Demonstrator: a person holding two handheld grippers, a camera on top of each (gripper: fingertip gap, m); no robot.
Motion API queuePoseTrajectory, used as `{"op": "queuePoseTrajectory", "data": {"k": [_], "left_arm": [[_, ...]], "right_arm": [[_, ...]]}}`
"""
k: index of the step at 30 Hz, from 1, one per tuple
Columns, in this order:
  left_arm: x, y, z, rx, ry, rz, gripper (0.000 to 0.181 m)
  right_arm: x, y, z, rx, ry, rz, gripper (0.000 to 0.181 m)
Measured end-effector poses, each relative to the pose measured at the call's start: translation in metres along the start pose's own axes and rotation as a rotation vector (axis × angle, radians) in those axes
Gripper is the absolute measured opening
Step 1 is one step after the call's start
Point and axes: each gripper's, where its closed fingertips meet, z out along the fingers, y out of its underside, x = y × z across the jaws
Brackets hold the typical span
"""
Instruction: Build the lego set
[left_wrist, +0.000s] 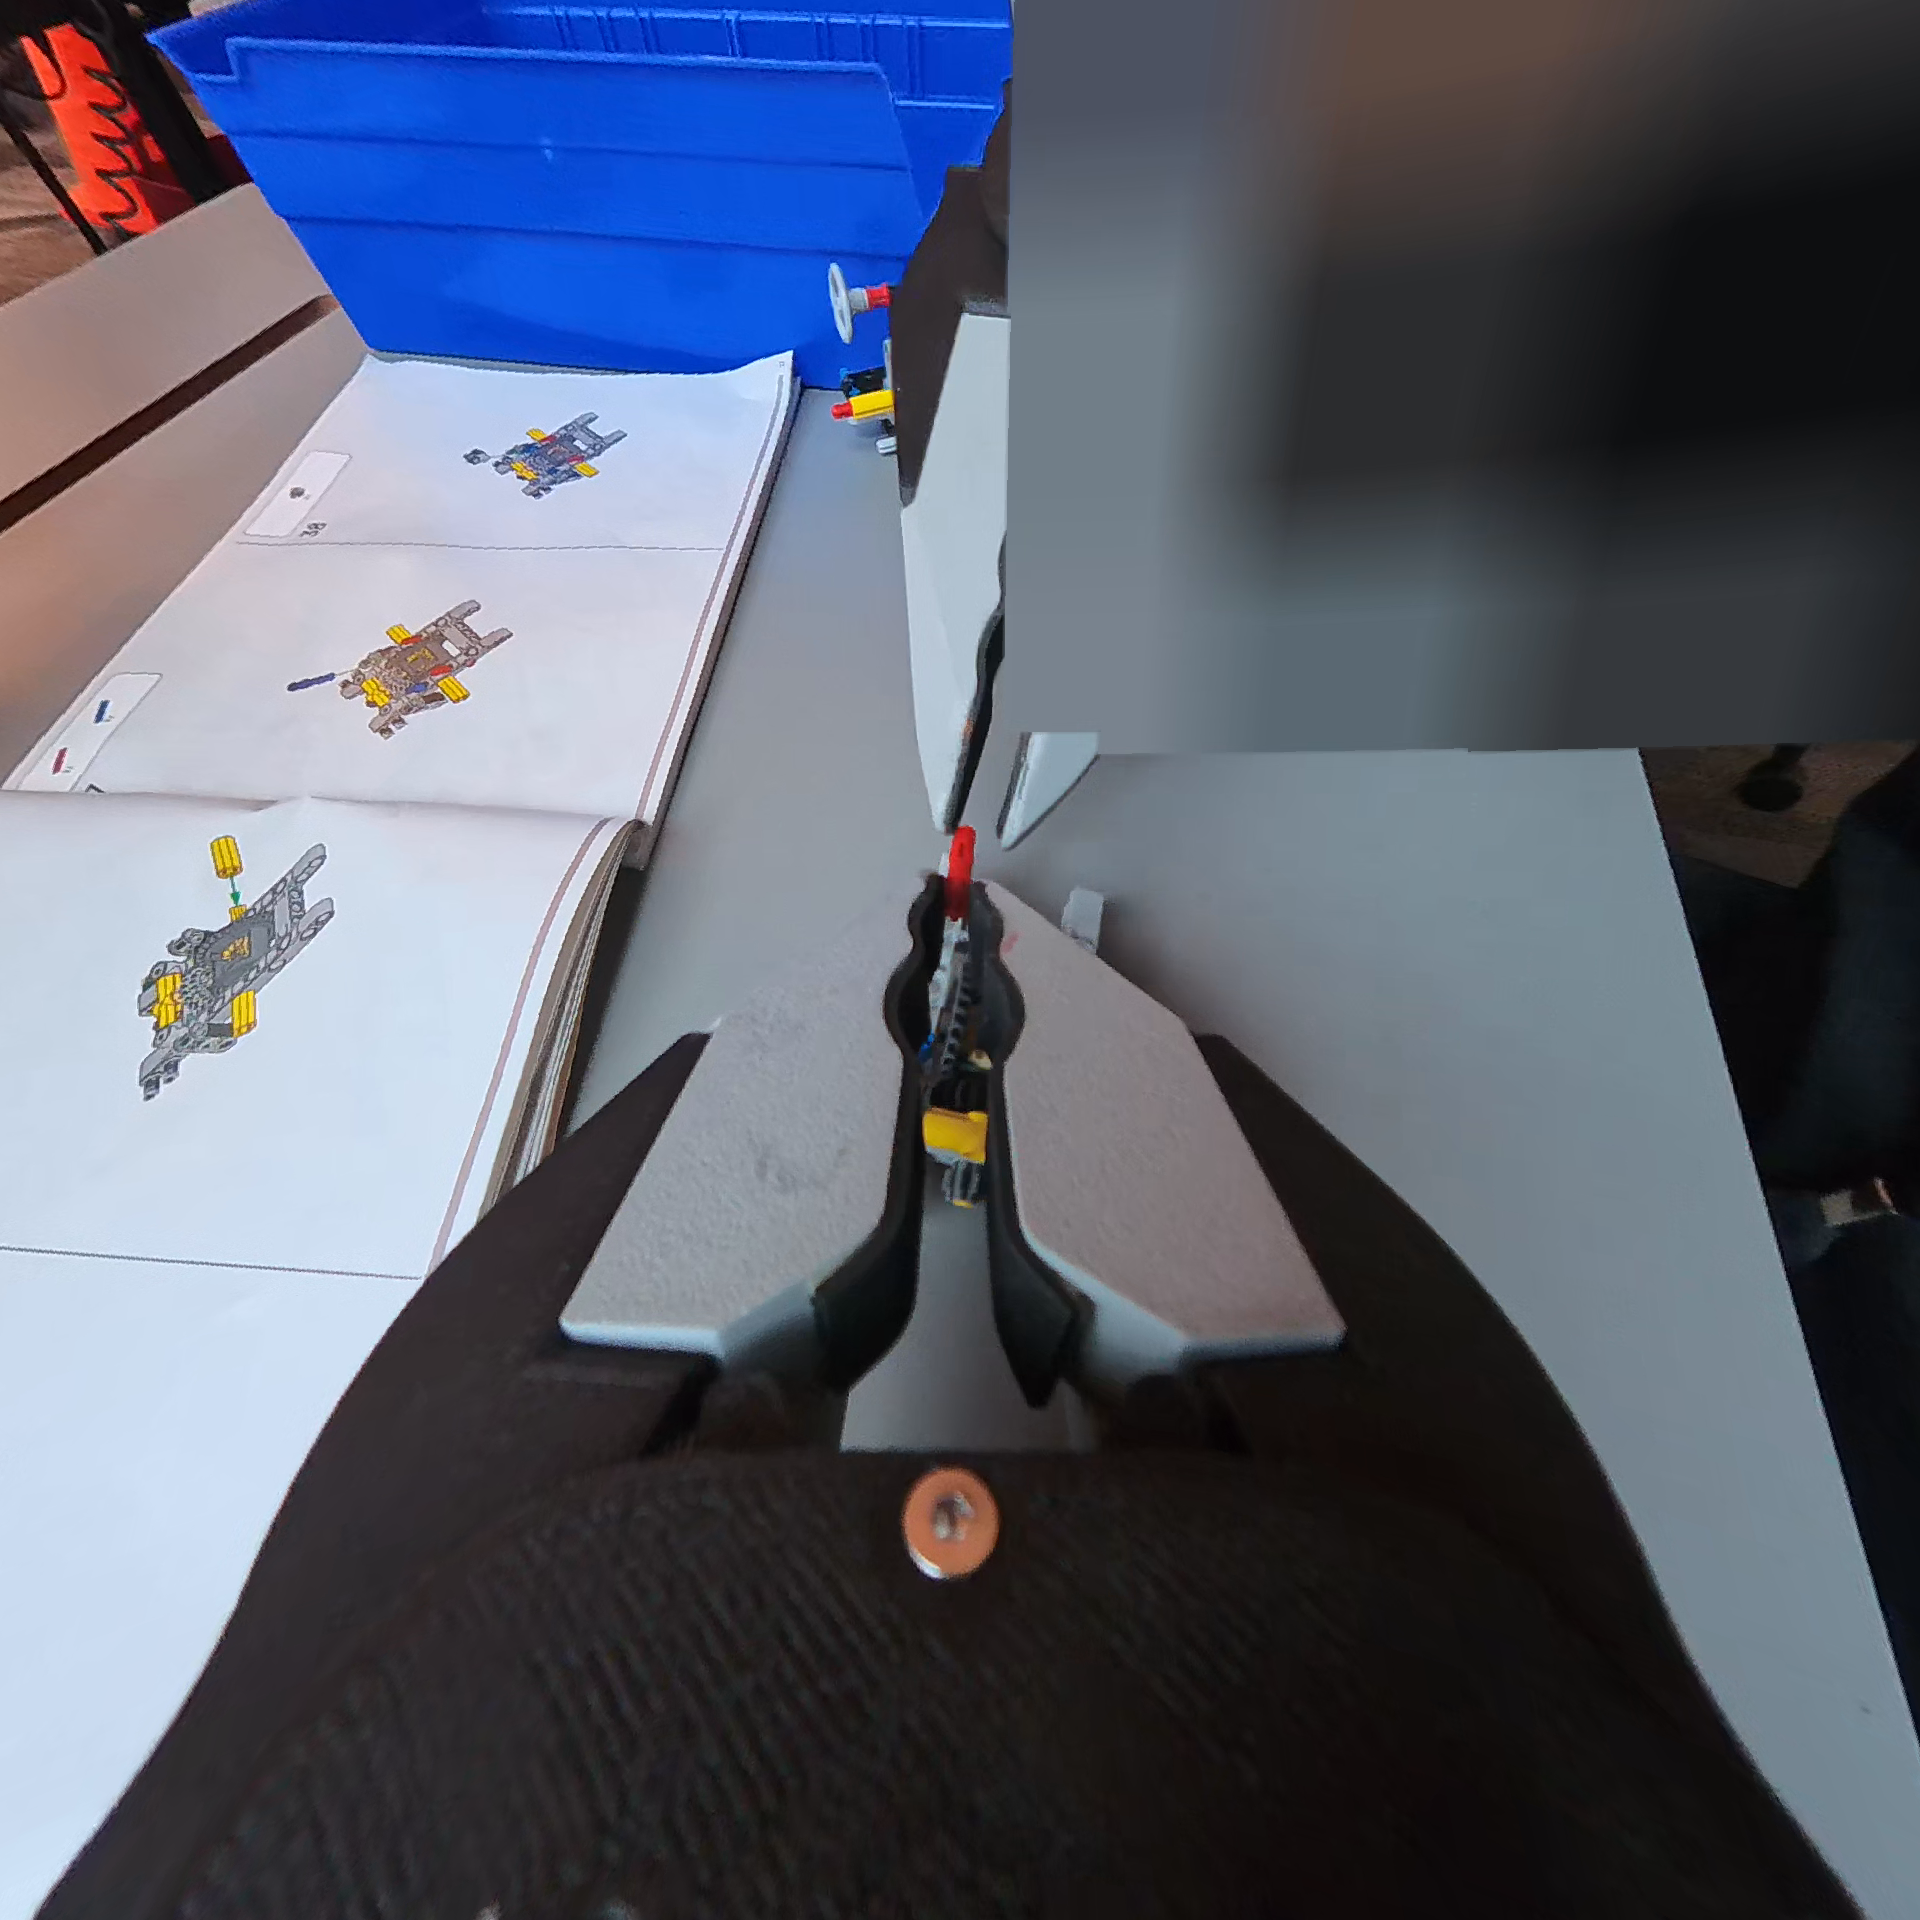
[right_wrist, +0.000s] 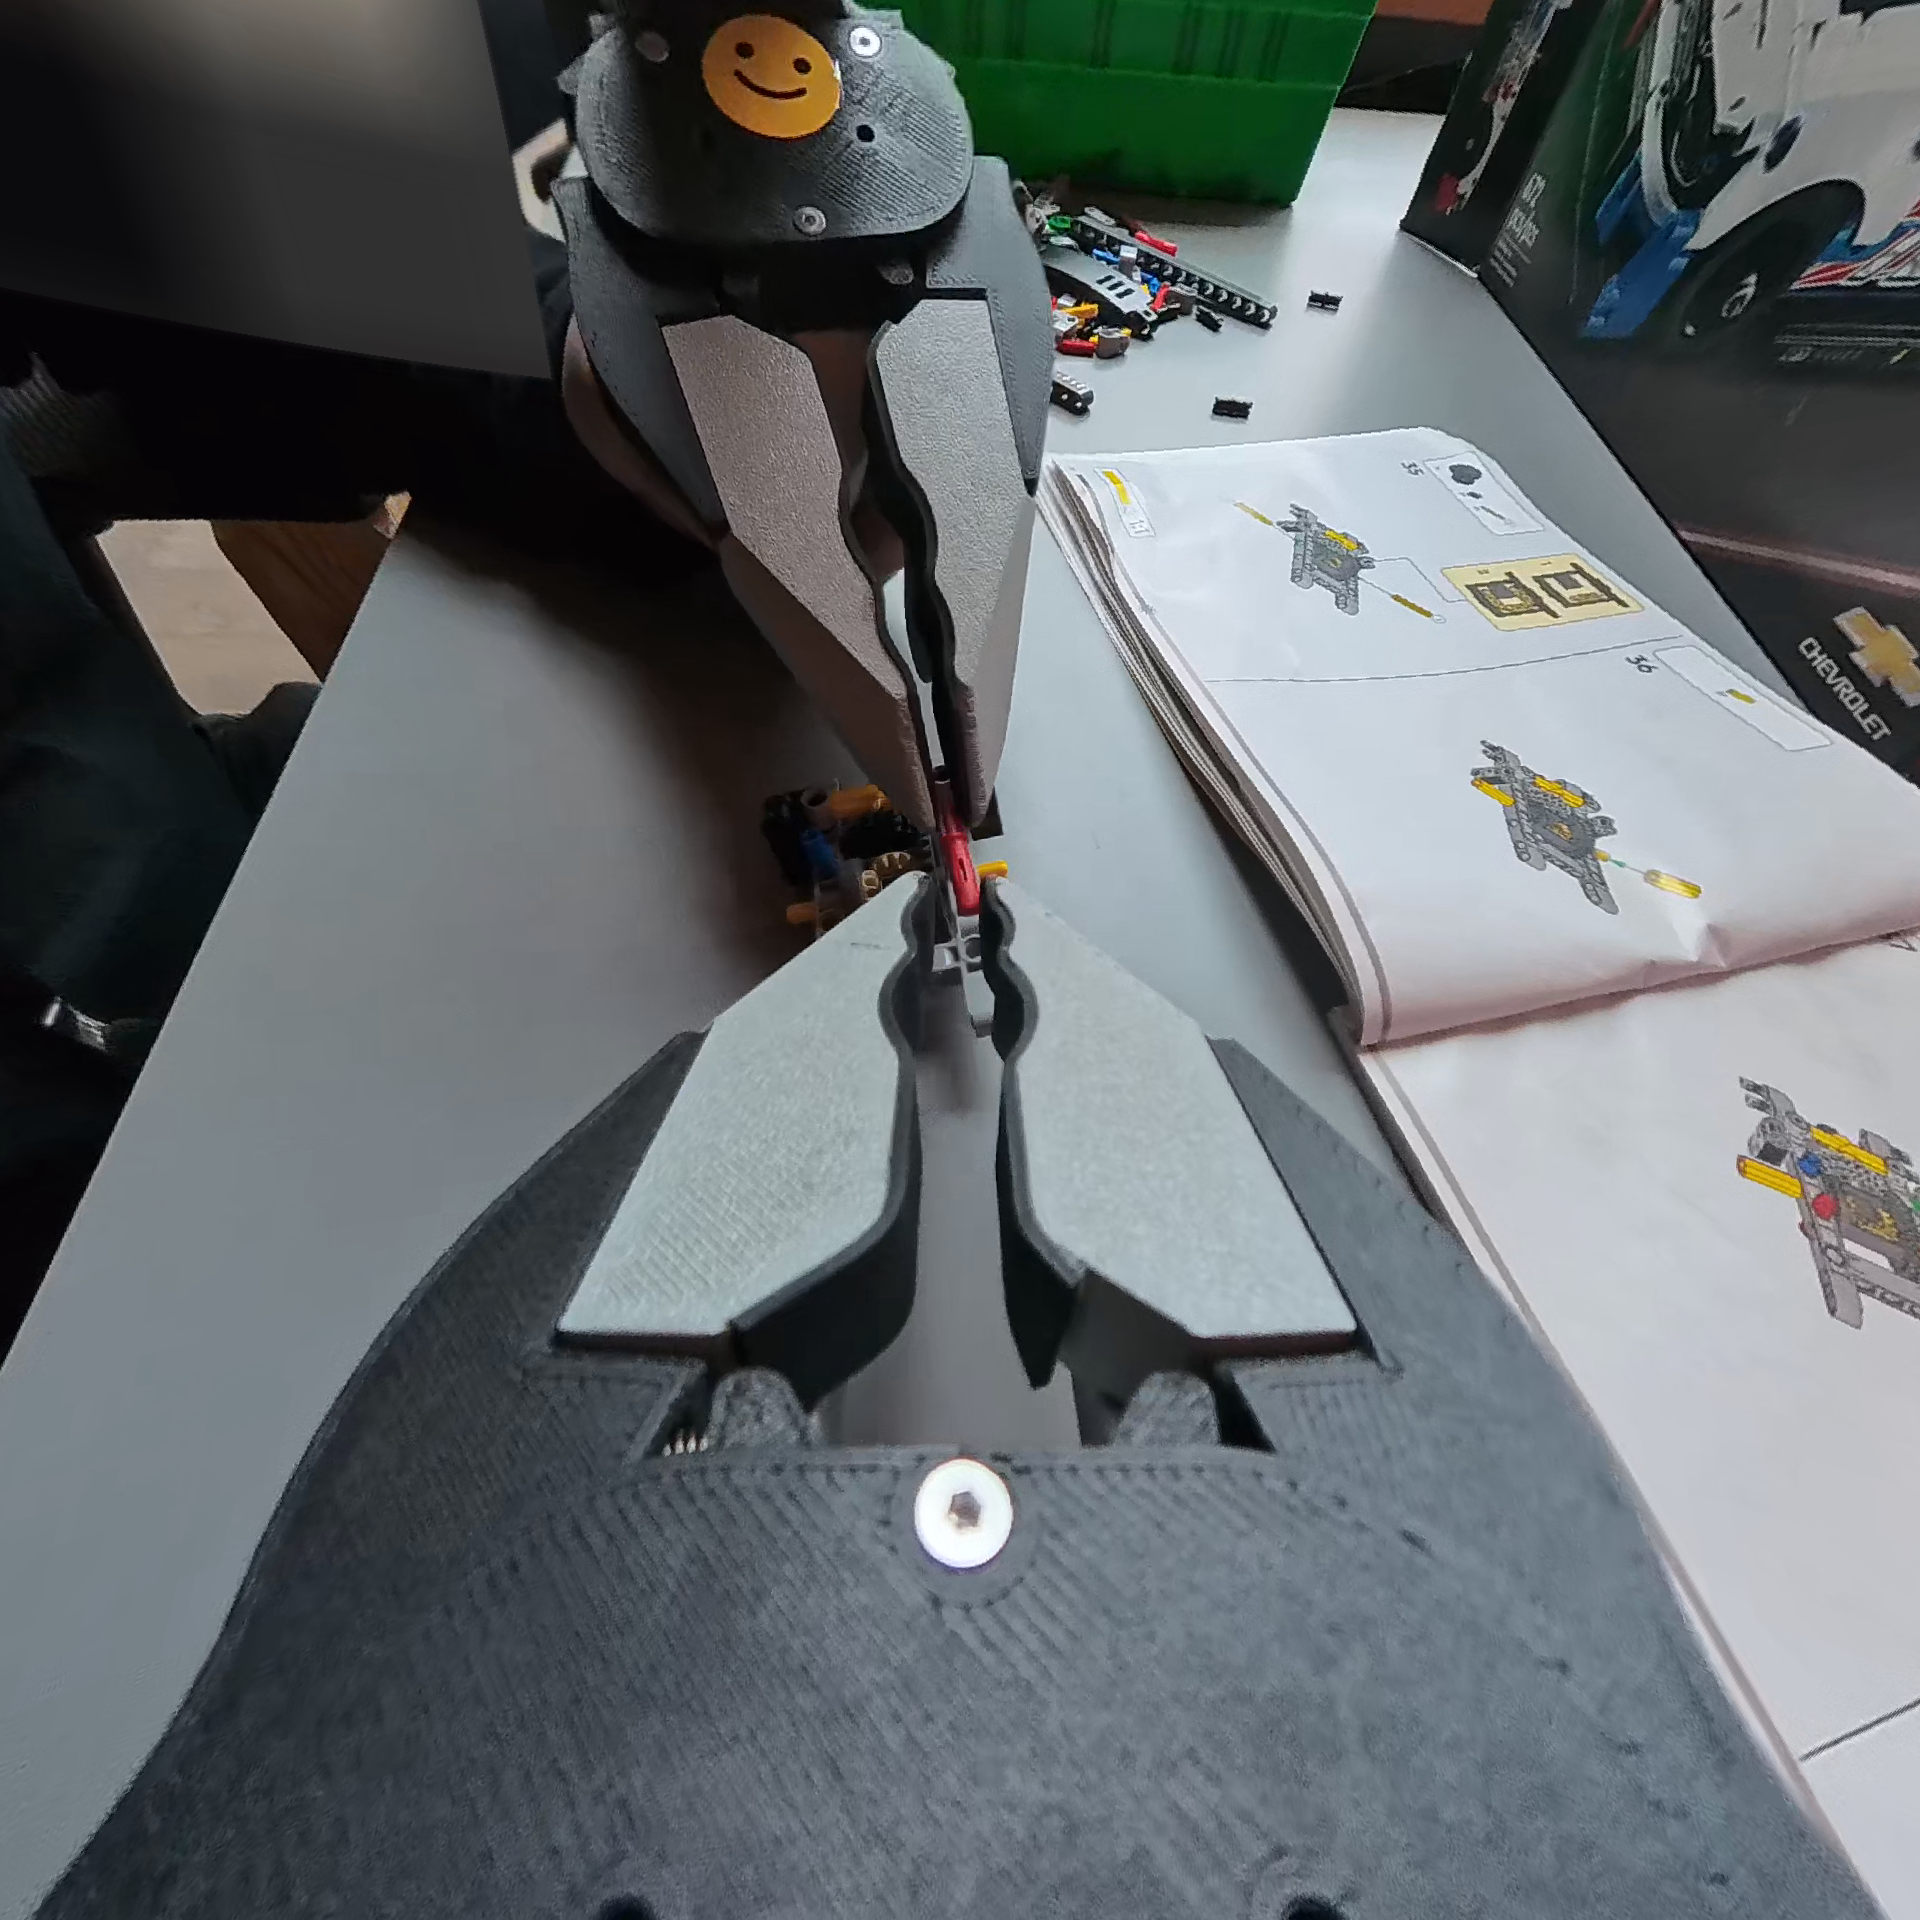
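My left gripper (left_wrist: 956, 904) is shut on a small Lego assembly (left_wrist: 956, 1127) of grey, black and yellow parts, held over the grey table (left_wrist: 1403, 1039). A red pin (left_wrist: 962, 860) sticks out past its tips. My right gripper (right_wrist: 954, 894) is shut on a small grey piece (right_wrist: 961, 951) that carries the red pin (right_wrist: 956, 857). The two grippers meet tip to tip at the pin. The left gripper (right_wrist: 951, 805) comes in from above in the right wrist view, with the assembly (right_wrist: 836, 852) showing beside its tips. The right gripper (left_wrist: 977, 826) shows from above in the left wrist view.
An open instruction booklet (left_wrist: 468, 644) (right_wrist: 1455, 727) lies beside the work spot. A blue bin (left_wrist: 582, 208) and small built parts (left_wrist: 868, 400) stand behind it. A green bin (right_wrist: 1122, 104), a pile of loose parts (right_wrist: 1132, 281) and the set's box (right_wrist: 1714, 260) are farther off. Both grippers' tips are close together, under 4 cm apart.
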Motion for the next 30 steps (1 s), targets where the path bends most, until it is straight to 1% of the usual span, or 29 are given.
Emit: {"op": "queuePoseTrajectory", "data": {"k": [14,30], "left_arm": [[0.011,-0.009,0.000,0.040,0.036,0.001,0.000],[0.006,-0.010,-0.001,0.062,0.066,-0.075,0.000]], "right_arm": [[-0.007,0.003,0.004,-0.038,0.016,-0.075,0.000],[0.000,-0.003,-0.002,0.032,-0.011,0.043,0.000]]}}
